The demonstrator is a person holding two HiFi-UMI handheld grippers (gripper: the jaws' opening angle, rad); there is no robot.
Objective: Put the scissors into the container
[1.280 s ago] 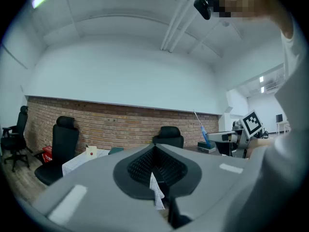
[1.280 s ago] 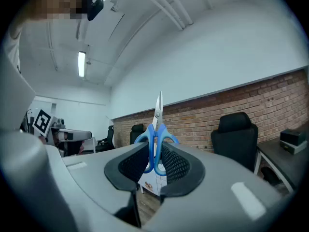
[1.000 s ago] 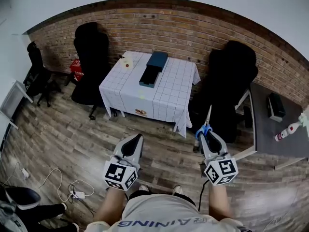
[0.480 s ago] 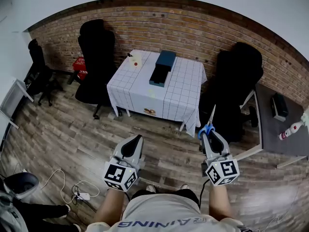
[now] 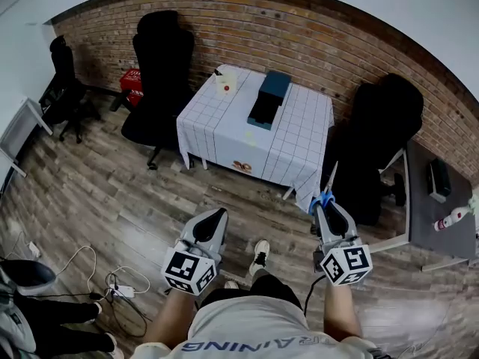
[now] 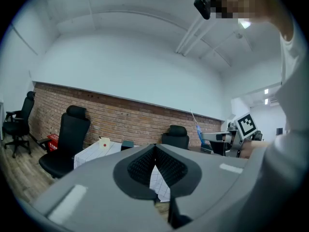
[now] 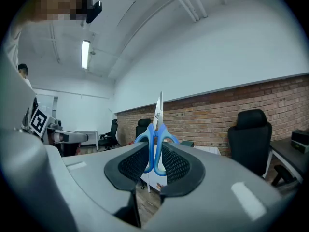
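The scissors (image 7: 157, 129) are off the counter, carried in the right tool (image 5: 323, 204). Its jaws are clamped on the blue handle loops, and the blades stick out past the tips toward 12 o'clock. The left tool (image 5: 213, 217) is pressed together on nothing.

The container (image 5: 269, 99), a dark teal box, lies on the checked-cloth counter (image 5: 224, 126), well apart from the scissors at about 11 o'clock. I cannot tell from here whether its top is open.

**Risks**
- The hold is on the loops alone, so I judge a bump or a quick swing could pivot the scissors or slip them out.
- The bare points lead the way. They could snag the hanging cloth at the counter's near edge, or jab the black chair (image 5: 385, 140) near them at 1 o'clock.

**Room to move**
- Bare wood floor runs open between the person and the counter.
- A second black chair (image 5: 161, 66) stands at the counter's 9 o'clock side.
- A dark desk (image 5: 441, 226) closes off 3 o'clock.
- Cables (image 5: 112, 283) lie on the floor at 8 o'clock, out of the path.
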